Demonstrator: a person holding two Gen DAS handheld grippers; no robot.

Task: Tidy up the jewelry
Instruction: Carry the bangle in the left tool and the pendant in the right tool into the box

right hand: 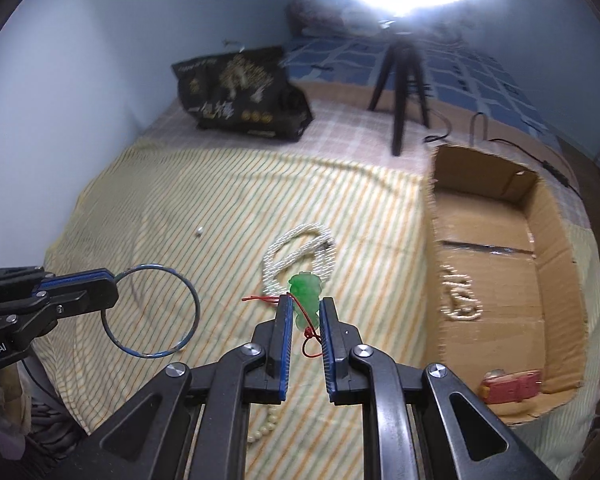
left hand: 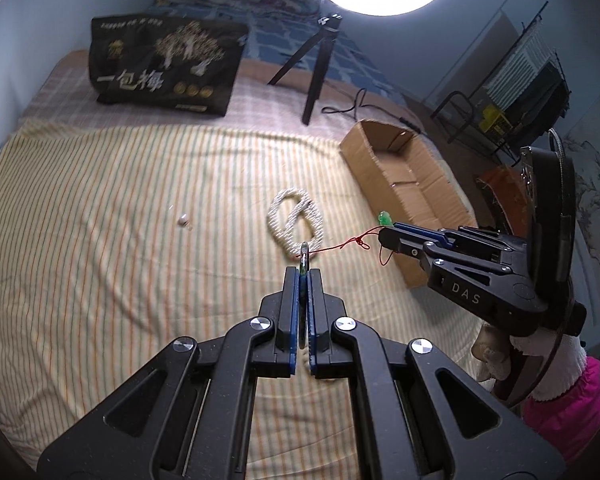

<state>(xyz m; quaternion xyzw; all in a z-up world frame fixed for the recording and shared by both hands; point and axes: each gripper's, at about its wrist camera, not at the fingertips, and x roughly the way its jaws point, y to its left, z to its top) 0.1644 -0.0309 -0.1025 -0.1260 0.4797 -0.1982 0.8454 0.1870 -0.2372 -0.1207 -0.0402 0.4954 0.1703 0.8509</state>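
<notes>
Left gripper (left hand: pixel 302 276) clamps the blue bangle (right hand: pixel 151 312); right gripper (right hand: pixel 305 320), partly closed, pinches the green jade pendant (right hand: pixel 306 292) above the bed's striped sheet (left hand: pixel 120 240). Its red cord (left hand: pixel 342 245), looped through the bangle, may snag when pulled apart.

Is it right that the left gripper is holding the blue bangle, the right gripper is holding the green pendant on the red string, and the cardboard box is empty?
Not quite. The cardboard box is not empty: the right wrist view shows a pearl strand and a red item inside it. The rest stands: the left gripper holds the blue bangle, and the right gripper holds the green pendant on its red string.
</notes>
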